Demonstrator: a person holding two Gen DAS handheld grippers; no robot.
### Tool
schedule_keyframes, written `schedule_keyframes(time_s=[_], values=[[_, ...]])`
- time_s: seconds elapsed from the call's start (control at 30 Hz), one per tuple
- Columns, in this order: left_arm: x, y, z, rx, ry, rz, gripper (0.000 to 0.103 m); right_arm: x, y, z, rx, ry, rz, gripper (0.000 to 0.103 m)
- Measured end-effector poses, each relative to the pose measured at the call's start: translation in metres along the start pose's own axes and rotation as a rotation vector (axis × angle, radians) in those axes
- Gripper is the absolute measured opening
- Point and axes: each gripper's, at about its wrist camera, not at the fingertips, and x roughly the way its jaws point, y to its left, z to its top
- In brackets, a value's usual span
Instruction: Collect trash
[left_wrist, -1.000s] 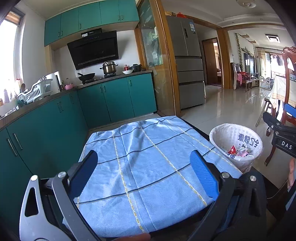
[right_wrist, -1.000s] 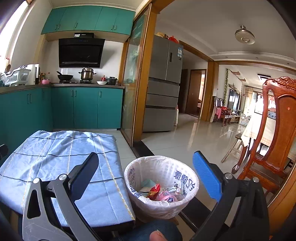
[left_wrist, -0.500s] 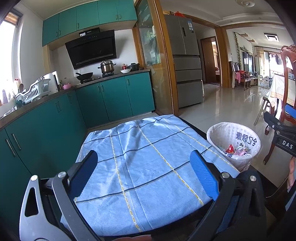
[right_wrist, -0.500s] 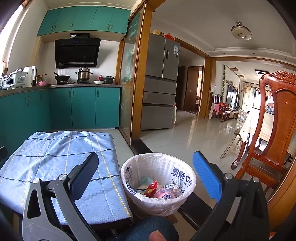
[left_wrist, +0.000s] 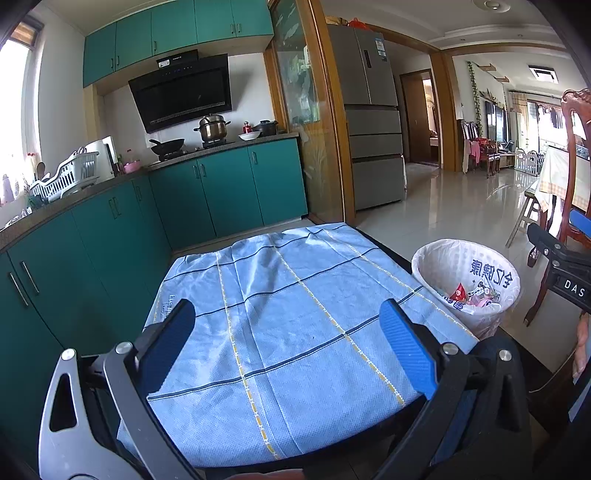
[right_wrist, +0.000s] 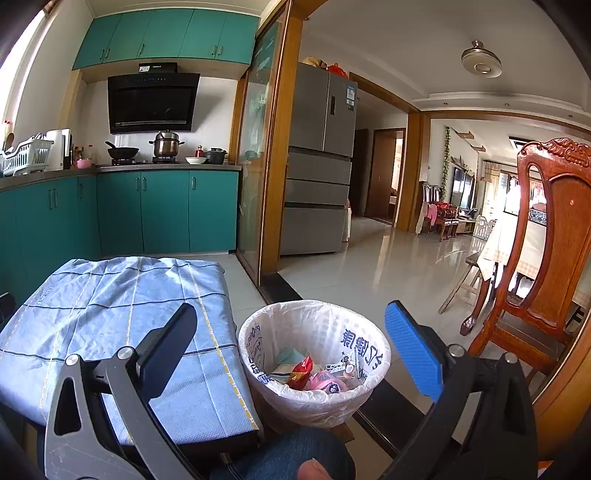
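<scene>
A white-lined trash bin (right_wrist: 314, 358) stands on the floor to the right of a small table under a blue checked cloth (left_wrist: 295, 325). Inside the bin lie wrappers (right_wrist: 312, 374), one red and one pink. My right gripper (right_wrist: 288, 341) hangs open above and in front of the bin with nothing between its fingers. Over the near part of the cloth my left gripper (left_wrist: 288, 336) is open and empty as well. From the left wrist view the bin (left_wrist: 467, 280) sits at the right, and the right gripper's body (left_wrist: 565, 266) pokes in at the far right edge.
Teal kitchen cabinets (left_wrist: 110, 229) run along the left with pots on the stove (left_wrist: 210, 129). A grey fridge (right_wrist: 317, 162) stands behind a glass partition. A carved wooden chair (right_wrist: 543, 251) is close on the right. Tiled floor (right_wrist: 373, 258) stretches toward the living room. A knee in jeans (right_wrist: 288, 458) is below.
Both cameras have risen and tilted up slightly, so table and bin sit lower and farther in each view. Both grippers stay open and empty.
</scene>
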Motion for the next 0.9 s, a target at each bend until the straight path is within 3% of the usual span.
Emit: schedule_keyframes(time_s=[0.9], values=[[0.0042, -0.0033, -0.0031, -0.005, 0.015, -0.013, 0.100, 0.0034, -0.0004, -0.0034, -0.013, 0.019, -0.003, 0.099]])
